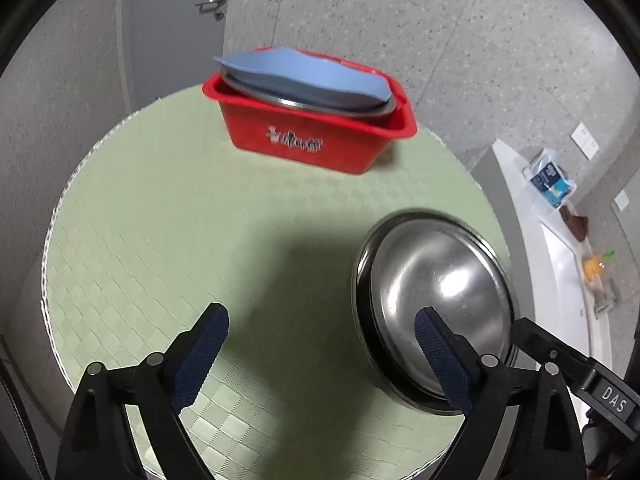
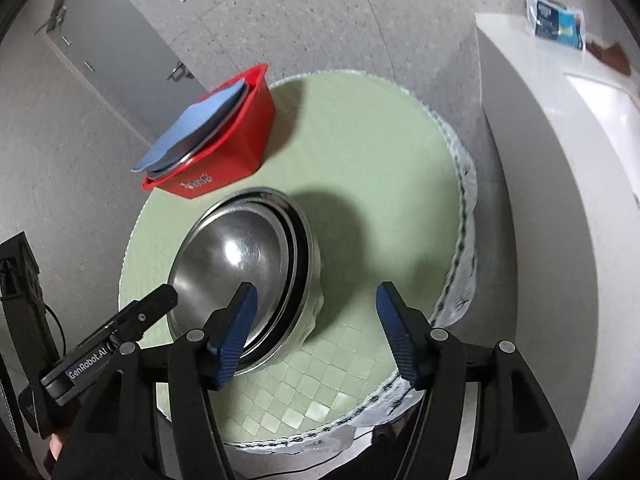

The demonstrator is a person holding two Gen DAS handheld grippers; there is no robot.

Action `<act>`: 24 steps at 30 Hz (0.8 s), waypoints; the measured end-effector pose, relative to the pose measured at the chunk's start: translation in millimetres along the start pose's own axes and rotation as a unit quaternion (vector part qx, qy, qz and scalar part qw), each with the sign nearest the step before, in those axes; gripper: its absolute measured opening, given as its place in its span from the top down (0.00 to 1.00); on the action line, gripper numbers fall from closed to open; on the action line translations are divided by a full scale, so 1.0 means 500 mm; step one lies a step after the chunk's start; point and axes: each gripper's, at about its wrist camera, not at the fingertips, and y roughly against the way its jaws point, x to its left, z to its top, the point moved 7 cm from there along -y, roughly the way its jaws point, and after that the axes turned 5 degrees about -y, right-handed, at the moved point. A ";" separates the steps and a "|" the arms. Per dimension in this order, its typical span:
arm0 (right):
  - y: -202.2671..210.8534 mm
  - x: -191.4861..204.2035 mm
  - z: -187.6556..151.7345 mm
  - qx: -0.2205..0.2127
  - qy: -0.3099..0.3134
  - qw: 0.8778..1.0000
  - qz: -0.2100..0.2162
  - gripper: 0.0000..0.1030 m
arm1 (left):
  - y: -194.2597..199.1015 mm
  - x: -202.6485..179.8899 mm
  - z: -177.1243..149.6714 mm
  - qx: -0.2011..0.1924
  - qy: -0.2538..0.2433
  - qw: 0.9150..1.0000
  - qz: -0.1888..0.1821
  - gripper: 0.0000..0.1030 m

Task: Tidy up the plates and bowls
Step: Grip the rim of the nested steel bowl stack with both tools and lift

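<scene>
Round tabletop (image 1: 168, 216) under a pale green woven-check mat, trimmed with a white patterned skirt along the rim in the right wrist view.

Near the far edge: red plastic tub (image 1: 308, 136) with white lettering on its side, standing on the mat. Inside it, a steel plate (image 1: 320, 103) tilted against the walls, and on top a blue plate (image 1: 304, 76) jutting above and past the tub's rim.

Near the edge on the white counter's side, well apart from the tub: stack of steel bowls (image 2: 244, 268), nested upright, at least two rims visible one inside the other, bright highlight on the innermost bottom. Resting on the mat, no pad pressing on it.

Left tool (image 1: 322, 328): open wide, nothing gripped. Dark blue ribbed pads; one finger (image 1: 202, 356) over bare mat, the other in front of the near part of the bowl stack. Tip of the other tool visible at the bowls' near rim, contact impossible to judge.

Right tool (image 2: 316, 304): open, nothing gripped. One finger (image 2: 234, 336) overlapping the near rim of the bowl stack in the picture, the other over bare mat toward the skirted edge.

Beyond the tabletop: speckled grey floor, grey door with lever handle (image 1: 210, 4), white counter (image 2: 560, 200) carrying a blue-and-white packet (image 2: 556, 20).
</scene>
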 end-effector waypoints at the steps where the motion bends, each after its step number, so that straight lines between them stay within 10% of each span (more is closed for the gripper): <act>1: -0.007 0.001 -0.003 0.005 -0.003 1.000 0.004 0.38 | -0.003 -0.003 -0.002 0.002 -0.001 1.000 -0.002 0.11; 13: -0.071 -0.003 -0.024 0.039 -0.037 0.998 0.026 0.38 | -0.076 -0.018 -0.007 0.037 0.016 0.999 -0.016 0.14; 20: -0.095 0.010 -0.027 0.054 -0.043 0.996 0.051 0.52 | -0.096 -0.050 0.001 0.037 -0.001 0.997 -0.060 0.62; 24: -0.096 0.019 -0.024 0.052 -0.036 0.997 0.040 0.53 | -0.103 -0.052 0.005 0.038 -0.010 0.998 -0.055 0.64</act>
